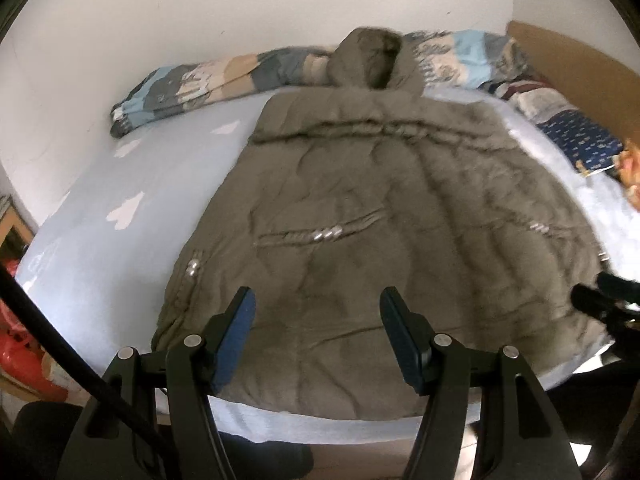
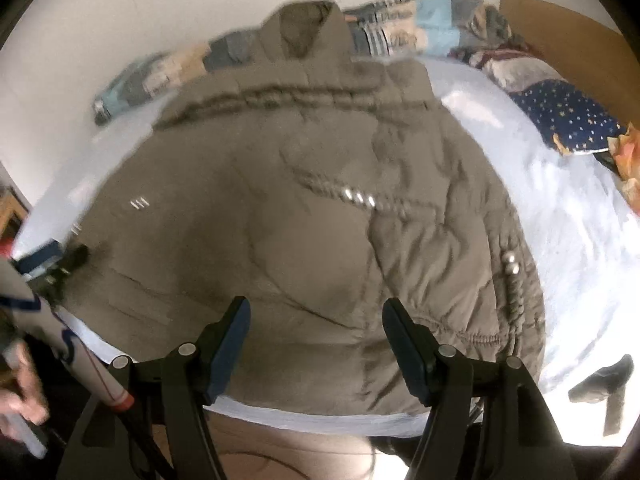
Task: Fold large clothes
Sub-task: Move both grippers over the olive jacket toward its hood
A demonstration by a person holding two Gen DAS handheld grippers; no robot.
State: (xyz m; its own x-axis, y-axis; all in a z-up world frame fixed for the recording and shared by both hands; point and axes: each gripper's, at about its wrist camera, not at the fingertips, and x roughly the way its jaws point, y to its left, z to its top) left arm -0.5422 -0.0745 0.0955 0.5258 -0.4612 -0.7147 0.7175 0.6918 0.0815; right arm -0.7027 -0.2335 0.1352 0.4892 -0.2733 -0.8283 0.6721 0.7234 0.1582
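Nearest you, your left gripper (image 1: pixel 316 334) hangs with its blue-padded fingers (image 1: pixel 236 332) spread apart and nothing between them, above the hem of the coat. Your right gripper (image 2: pixel 316 340) is likewise released and empty, poised over the coat's near edge.

The task's thing, a large olive-brown hooded coat (image 1: pixel 380 208), lies spread flat across the middle of the bed (image 1: pixel 120 248), its hem towards you at 6 o'clock and its hood (image 1: pixel 372 60) pointing away at 12 o'clock. The bed wears a pale blue sheet with white cloud shapes.

In the left wrist view, something red (image 1: pixel 20 344) sits off the bed at 8 o'clock. At 2 o'clock a dark blue star-patterned pillow (image 2: pixel 568 120) rests near a brown headboard (image 1: pixel 580 56). Beyond the hood, a rolled patchwork duvet (image 1: pixel 200 80) runs along a plain white wall (image 1: pixel 200 8).
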